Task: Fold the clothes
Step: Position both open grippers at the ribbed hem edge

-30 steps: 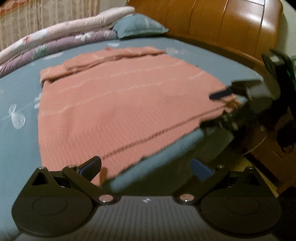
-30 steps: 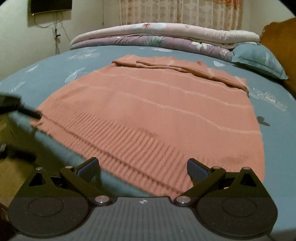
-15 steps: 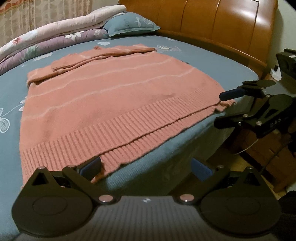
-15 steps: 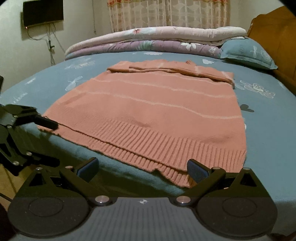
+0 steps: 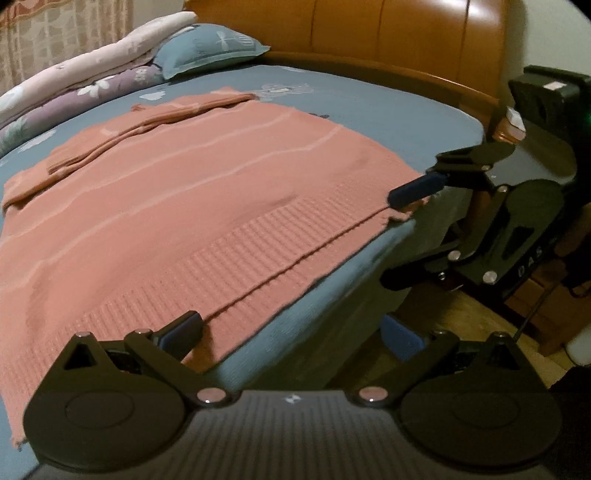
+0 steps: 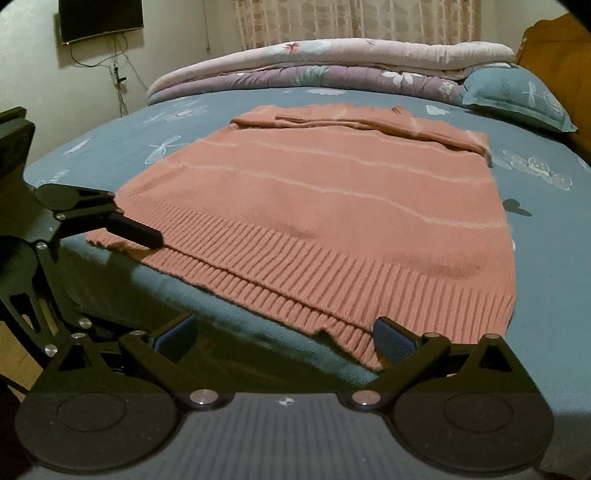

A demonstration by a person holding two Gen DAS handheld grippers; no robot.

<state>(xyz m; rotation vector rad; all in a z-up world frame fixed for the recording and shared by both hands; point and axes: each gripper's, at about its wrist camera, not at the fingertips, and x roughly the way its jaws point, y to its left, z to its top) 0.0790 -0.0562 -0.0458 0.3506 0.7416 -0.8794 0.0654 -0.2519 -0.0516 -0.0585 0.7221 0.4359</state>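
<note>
A salmon-pink knit sweater (image 5: pixel 177 206) lies flat on the blue bed, ribbed hem toward me, sleeves folded across its far end; it also shows in the right wrist view (image 6: pixel 332 206). My left gripper (image 5: pixel 291 334) is open at the hem's left corner, one finger over the fabric. My right gripper (image 6: pixel 284 338) is open at the hem's right corner, the right pad (image 6: pixel 391 339) touching the hem. Each gripper shows in the other's view, jaws apart around a hem corner: the right one (image 5: pixel 402 229) and the left one (image 6: pixel 122 251).
The blue floral bedsheet (image 6: pixel 546 258) covers the bed. Folded quilts (image 6: pixel 332 62) and a blue pillow (image 6: pixel 517 96) lie at the far side. A wooden headboard (image 5: pixel 388 40) stands on the right. A wall screen (image 6: pixel 101 18) hangs at far left. Wooden floor (image 5: pixel 480 317) lies below the bed edge.
Both grippers have moved in closer to the sweater's hem corners and stayed open. The sweater has not moved.
</note>
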